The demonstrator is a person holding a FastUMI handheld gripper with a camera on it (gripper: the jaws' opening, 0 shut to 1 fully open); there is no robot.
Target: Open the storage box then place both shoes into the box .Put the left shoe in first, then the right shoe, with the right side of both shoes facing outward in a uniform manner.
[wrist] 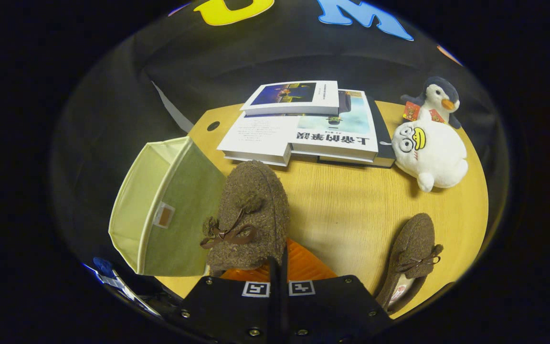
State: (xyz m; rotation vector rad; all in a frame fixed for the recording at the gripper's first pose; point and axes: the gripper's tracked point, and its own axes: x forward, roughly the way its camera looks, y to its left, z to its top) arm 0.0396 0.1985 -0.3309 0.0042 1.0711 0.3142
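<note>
Shoes: two, brown fuzzy, bow-laced. One (248,215) held up, heel pinched between fingers of gripper (279,267), which are pressed nearly together on it; other (411,258) flat near table (346,205) edge. Storage box (160,205): one, pale green, open, overhanging table edge just beside held shoe. Books (303,124): three stacked. Plush toys (430,138): two. Bare wood mid-table.

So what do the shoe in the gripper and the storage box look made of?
The held shoe looks like fuzzy brown wool or bouclé fabric, matte and nubbly, with a smooth brown bow. The storage box looks like pale green woven cloth with soft walls. The gripper is shut on the shoe's edge.
</note>
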